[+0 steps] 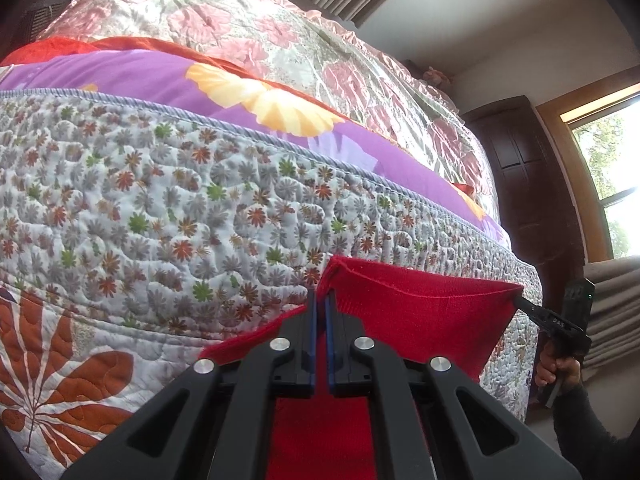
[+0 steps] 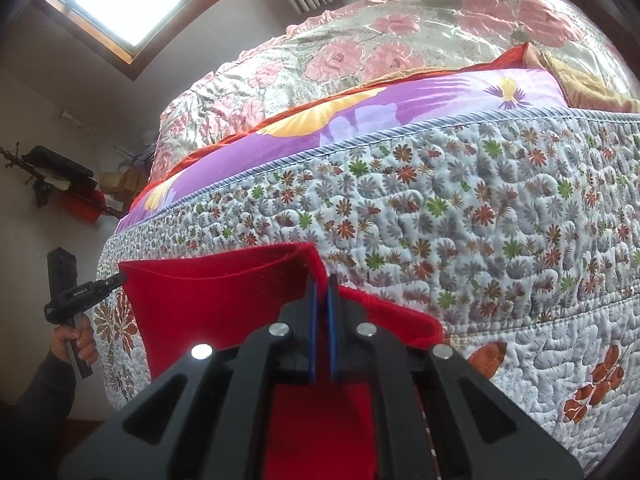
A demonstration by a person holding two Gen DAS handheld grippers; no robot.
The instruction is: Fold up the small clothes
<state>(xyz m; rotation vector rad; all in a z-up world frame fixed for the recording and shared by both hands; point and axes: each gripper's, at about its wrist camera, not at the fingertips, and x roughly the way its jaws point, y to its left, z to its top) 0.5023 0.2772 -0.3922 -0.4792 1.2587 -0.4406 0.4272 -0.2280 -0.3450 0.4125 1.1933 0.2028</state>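
Note:
A red knit garment (image 1: 420, 300) hangs stretched between both grippers in front of the bed. My left gripper (image 1: 320, 294) is shut on one top corner of it, the cloth pinched between the blue pads. In the left wrist view the right gripper (image 1: 522, 300) shows at the far right, clamped on the other corner, with a hand (image 1: 558, 370) on its handle. The right wrist view mirrors this: my right gripper (image 2: 322, 280) is shut on the red garment (image 2: 216, 292), and the left gripper (image 2: 118, 279) holds the far corner at the left. The garment's lower part is hidden behind the gripper bodies.
A bed with a flower-quilted cover (image 1: 180, 208) fills the view ahead, with a purple sheet (image 1: 160, 76) and a pink floral quilt (image 1: 260, 24) stacked on it. A dark wooden cabinet (image 1: 532, 176) and window (image 1: 612, 168) stand to the right; wall clutter (image 2: 60, 184) lies left.

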